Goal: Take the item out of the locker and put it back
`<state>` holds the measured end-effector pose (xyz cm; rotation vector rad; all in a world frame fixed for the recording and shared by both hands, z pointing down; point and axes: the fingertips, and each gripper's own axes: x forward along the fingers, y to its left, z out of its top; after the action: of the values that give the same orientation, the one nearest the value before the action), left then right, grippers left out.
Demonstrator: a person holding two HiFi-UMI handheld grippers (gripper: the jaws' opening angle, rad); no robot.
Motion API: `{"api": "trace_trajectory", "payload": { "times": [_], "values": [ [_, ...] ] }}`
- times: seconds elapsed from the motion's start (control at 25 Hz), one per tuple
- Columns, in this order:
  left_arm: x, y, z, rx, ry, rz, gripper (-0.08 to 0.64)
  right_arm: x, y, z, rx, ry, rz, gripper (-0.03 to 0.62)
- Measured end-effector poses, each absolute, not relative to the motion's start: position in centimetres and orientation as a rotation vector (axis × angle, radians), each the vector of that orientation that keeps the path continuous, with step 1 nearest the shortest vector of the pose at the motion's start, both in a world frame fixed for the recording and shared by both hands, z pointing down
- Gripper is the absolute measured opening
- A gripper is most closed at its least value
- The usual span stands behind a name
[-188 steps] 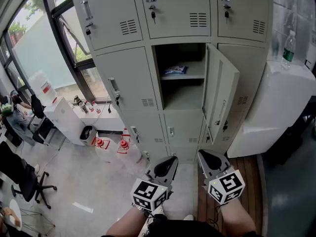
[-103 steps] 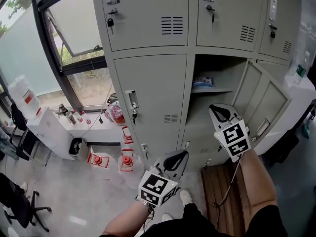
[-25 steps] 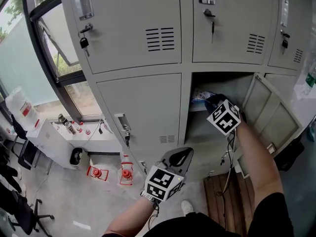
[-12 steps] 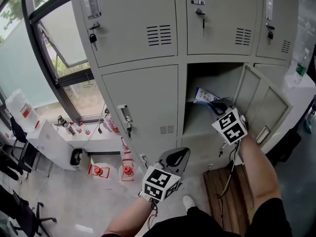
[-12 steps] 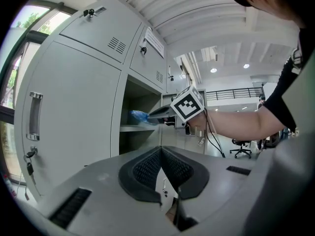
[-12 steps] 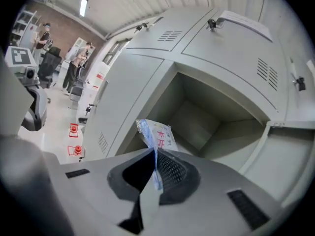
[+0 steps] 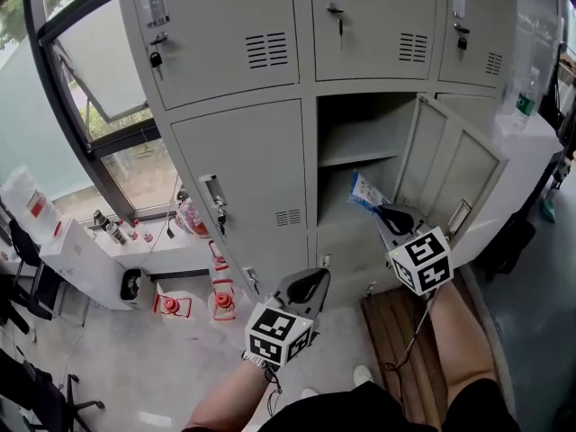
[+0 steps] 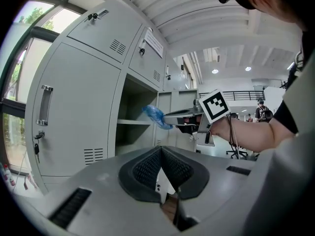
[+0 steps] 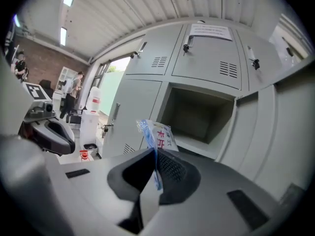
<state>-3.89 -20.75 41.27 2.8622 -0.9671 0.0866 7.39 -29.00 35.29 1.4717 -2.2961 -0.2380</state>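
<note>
Gripping blue-white packet [image 7: 364,191] in right tool [image 7: 387,215], red lettering illegible, left tool [image 7: 308,280] closed empty

A blue-and-white packet [image 7: 364,190] stands pinched in the right gripper [image 7: 386,213], outside the open locker [image 7: 358,126].

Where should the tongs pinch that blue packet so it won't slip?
Pinch the blue packet by its thin lower edge, coming from outside the open locker, as the right tongs do. It is flat and stands up above the pads, so its edge slips between them easily.
</note>
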Motion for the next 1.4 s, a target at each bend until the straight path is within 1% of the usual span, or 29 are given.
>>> {"api": "trace_trajectory", "payload": {
  "times": [0.16, 0.32, 0.52, 0.92, 1.4],
  "values": [
    [-3.8, -19.5, 42.3, 2.841, -0.977, 0.119, 0.015, 7.5, -25.5, 36.4, 1.492, -2.374, -0.172, 0.069],
    [-3.5, -18.7, 42.8, 2.793, -1.015, 0.088, 0.015, 7.9, -22.1, 37.5, 1.495, -2.472, -0.095, 0.069],
    [-1.8, -16.7, 43.1, 2.792, -1.106, 0.097, 0.015, 8.9, -18.0, 38.7, 1.488, -2.576, 0.006, 0.069],
    [2.7, -11.8, 44.5, 2.732, -1.194, 0.121, 0.015, 11.5, -12.2, 41.9, 1.349, -2.65, 0.066, 0.069],
    [5.5, -6.6, 45.5, 2.674, -1.291, 0.138, 0.015, 13.4, -7.9, 43.7, 1.216, -2.714, 0.109, 0.069]
  ]
}}
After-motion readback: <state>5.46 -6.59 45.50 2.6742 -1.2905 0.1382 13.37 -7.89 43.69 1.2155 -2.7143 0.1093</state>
